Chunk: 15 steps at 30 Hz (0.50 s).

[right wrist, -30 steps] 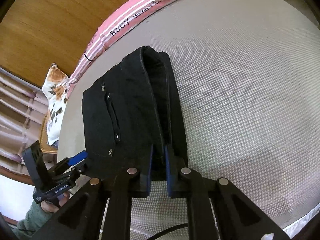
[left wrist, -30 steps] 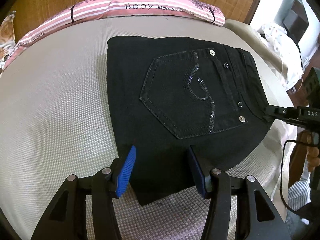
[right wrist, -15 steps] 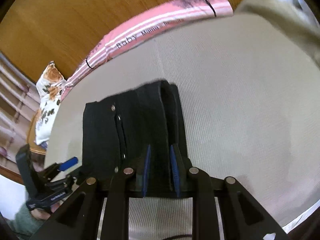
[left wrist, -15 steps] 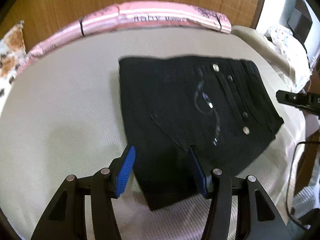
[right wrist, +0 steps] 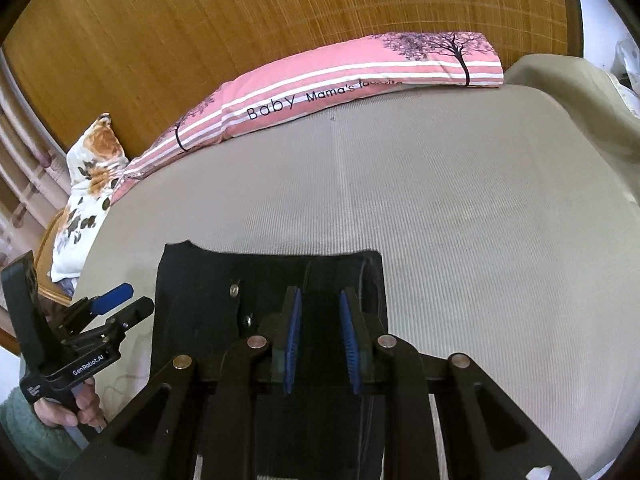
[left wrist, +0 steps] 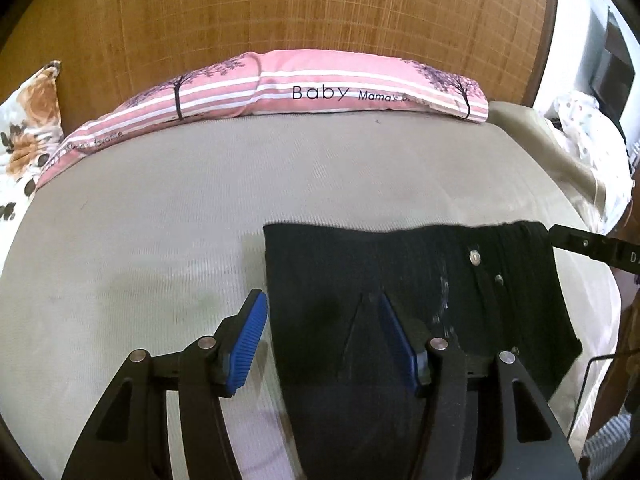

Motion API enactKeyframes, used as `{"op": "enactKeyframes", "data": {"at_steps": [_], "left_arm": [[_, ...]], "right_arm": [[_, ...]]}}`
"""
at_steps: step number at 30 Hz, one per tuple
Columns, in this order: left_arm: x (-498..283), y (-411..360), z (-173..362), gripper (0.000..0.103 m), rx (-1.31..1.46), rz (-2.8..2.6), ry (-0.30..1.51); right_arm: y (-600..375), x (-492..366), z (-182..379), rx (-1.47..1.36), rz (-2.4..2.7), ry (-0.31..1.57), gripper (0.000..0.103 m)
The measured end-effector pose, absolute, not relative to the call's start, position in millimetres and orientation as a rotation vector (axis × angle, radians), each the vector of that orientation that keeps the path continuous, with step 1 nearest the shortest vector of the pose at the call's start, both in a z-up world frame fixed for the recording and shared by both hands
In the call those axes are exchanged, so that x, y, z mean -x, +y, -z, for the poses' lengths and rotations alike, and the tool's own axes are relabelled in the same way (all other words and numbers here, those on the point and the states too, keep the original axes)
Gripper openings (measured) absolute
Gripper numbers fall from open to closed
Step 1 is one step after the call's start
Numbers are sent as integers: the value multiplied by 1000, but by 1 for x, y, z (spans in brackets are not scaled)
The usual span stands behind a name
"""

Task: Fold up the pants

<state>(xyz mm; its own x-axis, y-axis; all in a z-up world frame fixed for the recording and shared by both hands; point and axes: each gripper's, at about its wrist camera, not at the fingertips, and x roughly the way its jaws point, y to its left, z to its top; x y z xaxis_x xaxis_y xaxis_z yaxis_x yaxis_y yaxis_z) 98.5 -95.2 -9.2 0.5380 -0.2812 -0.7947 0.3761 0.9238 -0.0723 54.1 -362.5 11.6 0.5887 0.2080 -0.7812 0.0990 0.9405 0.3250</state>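
Observation:
Black folded pants point(left wrist: 420, 280) lie flat on the grey mattress point(left wrist: 160, 220), back pocket and rivets up. My left gripper point(left wrist: 320, 320) is open over the pants' left edge, with nothing between its blue pads. My right gripper point(right wrist: 320, 320) is open above the waistband side of the pants point(right wrist: 224, 280), empty. The right gripper's tip shows at the right edge of the left wrist view point(left wrist: 592, 246). The left gripper shows at the left of the right wrist view point(right wrist: 116, 300).
A pink striped pillow point(left wrist: 300, 84) lies along the wooden headboard point(left wrist: 280, 8). A floral pillow point(left wrist: 28, 128) sits at the far left. A beige blanket point(right wrist: 568, 92) drapes at the right side of the bed.
My right gripper let go of the waistband and opened. Both grippers pulled back and tilted up, so the pants now lie lower in both views.

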Motion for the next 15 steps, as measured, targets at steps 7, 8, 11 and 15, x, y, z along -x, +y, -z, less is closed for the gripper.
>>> {"op": "enactKeyframes", "data": {"at_steps": [7, 8, 11, 15], "left_arm": [[-128, -109, 24, 59, -152, 395, 946], [-134, -111, 33, 59, -157, 391, 975], [-140, -110, 43, 63, -157, 390, 989], [-144, -111, 49, 65, -174, 392, 1013]], "right_arm": [[-365, -77, 10, -309, -25, 971, 16], [-365, -78, 13, -304, -21, 974, 15], [-365, -81, 21, -293, -26, 986, 15], [-366, -82, 37, -307, -34, 1022, 14]]}}
